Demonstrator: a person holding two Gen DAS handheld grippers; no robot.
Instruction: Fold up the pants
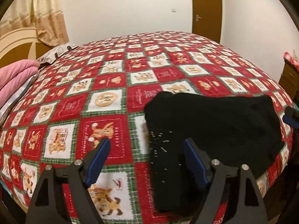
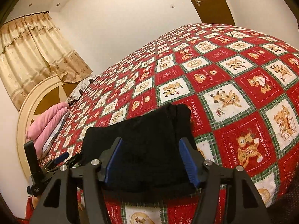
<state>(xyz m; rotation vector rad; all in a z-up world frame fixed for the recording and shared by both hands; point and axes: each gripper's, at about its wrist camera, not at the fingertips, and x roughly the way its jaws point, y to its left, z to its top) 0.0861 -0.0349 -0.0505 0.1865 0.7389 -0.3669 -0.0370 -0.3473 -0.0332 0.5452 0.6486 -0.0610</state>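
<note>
The black pants [image 1: 211, 127] lie folded in a compact bundle on the red patchwork bedspread [image 1: 115, 85], near the bed's front edge. My left gripper [image 1: 146, 142] is open and empty, hovering just above the bundle's left edge, one blue pad over the quilt and the other over the cloth. In the right wrist view the pants [image 2: 147, 140] fill the space ahead of my right gripper [image 2: 150, 143], which is open and empty, jaws wide over the bundle. The left gripper [image 2: 61, 158] also shows at the left of that view.
A pink folded blanket [image 1: 15, 78] and a pillow lie by the cream headboard [image 2: 35, 102] at the left. Curtains [image 2: 33, 52] hang behind. A brown door [image 1: 206, 9] stands beyond the bed. A wooden cabinet [image 1: 289, 78] is at the right.
</note>
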